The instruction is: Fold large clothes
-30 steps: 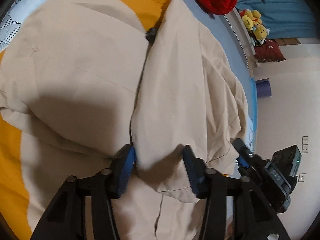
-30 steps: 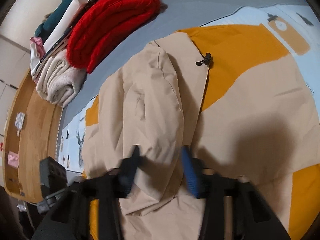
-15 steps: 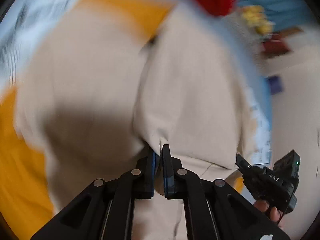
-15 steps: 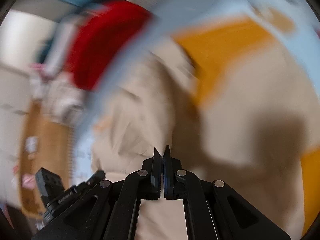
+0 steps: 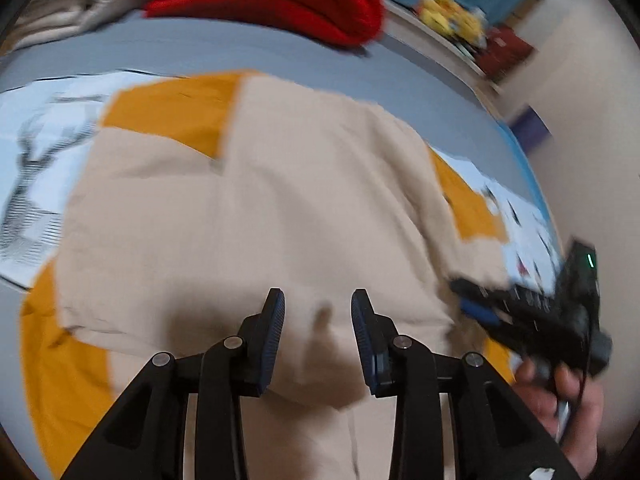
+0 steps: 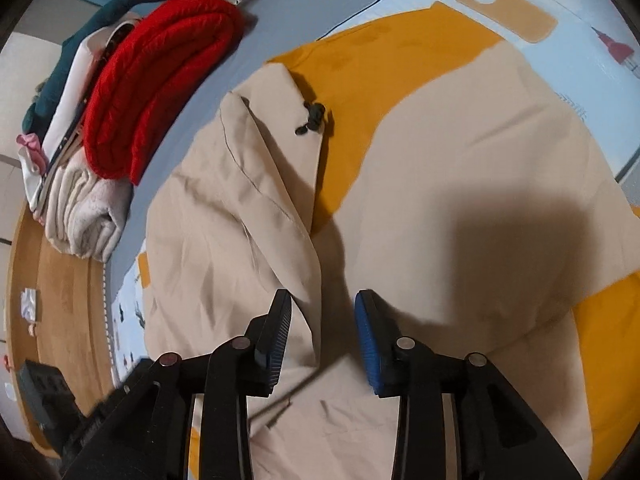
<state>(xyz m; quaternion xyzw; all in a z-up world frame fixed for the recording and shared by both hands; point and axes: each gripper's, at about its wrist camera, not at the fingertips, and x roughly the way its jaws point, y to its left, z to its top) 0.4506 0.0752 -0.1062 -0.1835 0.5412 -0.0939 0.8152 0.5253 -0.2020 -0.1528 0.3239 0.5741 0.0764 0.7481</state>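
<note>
A large beige and orange jacket (image 5: 256, 208) lies spread on the bed, partly folded, with a beige panel laid over its middle. My left gripper (image 5: 318, 320) is open just above the beige cloth and holds nothing. In the right wrist view the jacket (image 6: 460, 184) shows a folded beige sleeve (image 6: 248, 200) with a black cord toggle (image 6: 312, 118) at its top. My right gripper (image 6: 324, 328) is open over the lower edge of that fold, empty. The right gripper also shows at the right of the left wrist view (image 5: 540, 312), held by a hand.
A red knitted garment (image 6: 160, 80) lies on a stack of folded clothes and a rolled cream towel (image 6: 80, 208) at the far side of the bed. A wooden bed frame (image 6: 52, 300) runs along the left. Yellow plush toys (image 5: 452, 20) sit on a shelf.
Both grippers were open a second ago, shut on the beige cloth half a second ago, and are now open again. The sleeve fold now lies flat and the left view has swung.
</note>
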